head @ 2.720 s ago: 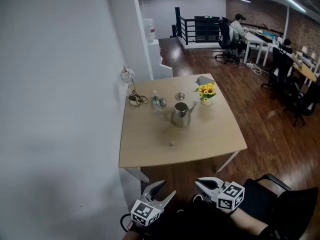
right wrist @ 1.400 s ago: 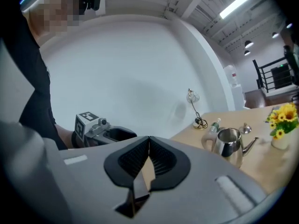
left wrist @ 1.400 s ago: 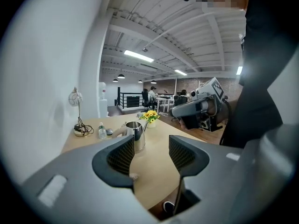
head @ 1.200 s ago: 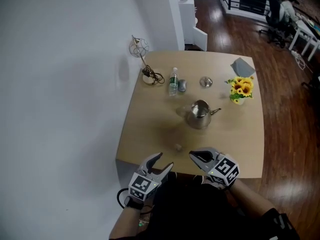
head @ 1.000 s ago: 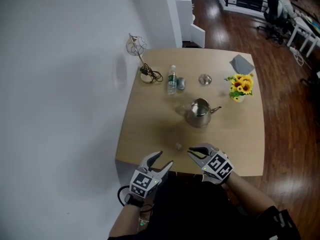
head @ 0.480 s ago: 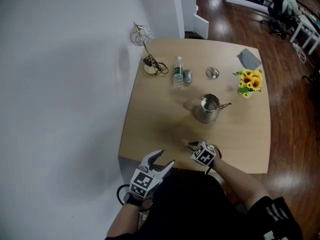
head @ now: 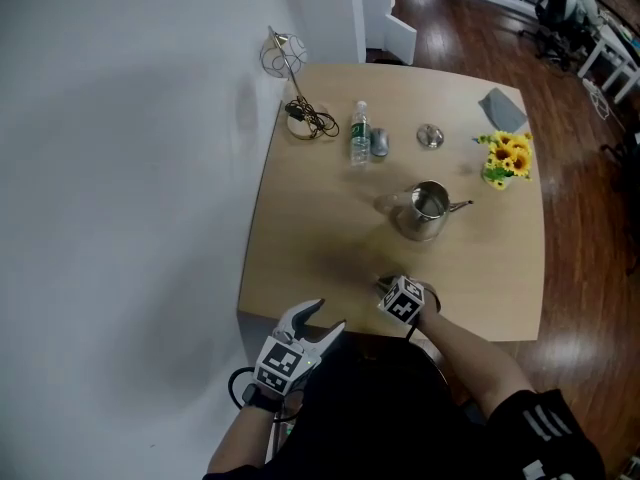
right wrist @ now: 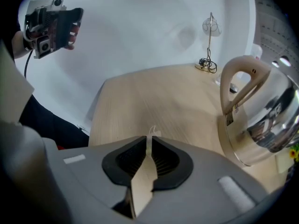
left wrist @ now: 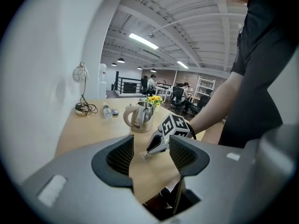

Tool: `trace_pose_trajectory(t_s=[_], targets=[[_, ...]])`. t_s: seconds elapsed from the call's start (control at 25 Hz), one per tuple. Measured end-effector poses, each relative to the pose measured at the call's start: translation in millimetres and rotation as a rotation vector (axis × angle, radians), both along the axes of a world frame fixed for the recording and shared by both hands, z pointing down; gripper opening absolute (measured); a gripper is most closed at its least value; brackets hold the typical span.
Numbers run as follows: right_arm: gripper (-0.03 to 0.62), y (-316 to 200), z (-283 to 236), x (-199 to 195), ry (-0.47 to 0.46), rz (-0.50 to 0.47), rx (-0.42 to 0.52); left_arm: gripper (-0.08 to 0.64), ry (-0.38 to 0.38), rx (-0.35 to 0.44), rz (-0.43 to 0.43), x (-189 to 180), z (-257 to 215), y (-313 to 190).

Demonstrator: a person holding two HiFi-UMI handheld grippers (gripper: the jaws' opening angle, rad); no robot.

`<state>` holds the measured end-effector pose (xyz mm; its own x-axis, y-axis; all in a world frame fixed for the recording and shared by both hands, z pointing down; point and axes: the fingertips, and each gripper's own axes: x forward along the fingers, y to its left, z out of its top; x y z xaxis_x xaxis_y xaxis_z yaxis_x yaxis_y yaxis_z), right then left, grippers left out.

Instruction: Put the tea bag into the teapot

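Nearest to the person, the left hand-held gripper [head: 328, 316] hung off the counter's [head: 320, 228] near edge, at about 7 o'clock from the counter's middle. Its 2 jaws stood wide apart and gripped nothing; through the gap its own view showed only the other gripper and the counter.

At 2 o'clock from it, the right hand-held gripper [head: 385, 286] was just over the near edge of the counter. Its jaws were pressed together on the tea bag [right wrist: 143, 181], a thin beige strip standing on edge between the pads, with a small white tip past the jaw ends. The tea bag was therefore in this gripper, low over the wood, and not in the teapot.

The steel teapot [head: 425, 211] stood upright at 1 o'clock from the right gripper, near but apart, with its top open and its spout pointing to 3 o'clock.

Farther, at 11 o'clock from the teapot, stood 1 small bottle [head: 359, 146]. A round metal lid [head: 430, 136] lay at 12 o'clock, and yellow flowers [head: 505, 158] stood at 2 o'clock. A coiled cable [head: 305, 118] lay at the far left corner.
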<state>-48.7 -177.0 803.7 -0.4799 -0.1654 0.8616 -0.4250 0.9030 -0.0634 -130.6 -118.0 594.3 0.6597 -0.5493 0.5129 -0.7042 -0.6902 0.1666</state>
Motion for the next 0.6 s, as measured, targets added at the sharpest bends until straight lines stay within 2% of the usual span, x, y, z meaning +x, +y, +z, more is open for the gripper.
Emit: trace_pose_trajectory(t_s=[0.08, 0.24, 0.44, 0.6], targets=[[0.016, 0.9, 1.2, -0.1, 0.006, 0.004, -0.006, 0.235, 0.003, 0.0, 0.006, -2.2, 0.4, -2.7], [0.009, -3.9, -17.5, 0.8, -0.038, 0.048, 0.006, 0.235, 0.015, 0.011, 0.012, -2.5, -2.8, -9.1], [0.009, -30.0, -85.6, 10.8, -0.185, 0.166, 0.069, 0.235, 0.036, 0.025, 0.03, 4.4, -5.6, -19.0], [0.009, -64.8, -148.4, 35.9, -0.278, 0.252, 0.143, 0.235, 0.05, 0.039, 0.057, 15.3, -9.7, -26.9]])
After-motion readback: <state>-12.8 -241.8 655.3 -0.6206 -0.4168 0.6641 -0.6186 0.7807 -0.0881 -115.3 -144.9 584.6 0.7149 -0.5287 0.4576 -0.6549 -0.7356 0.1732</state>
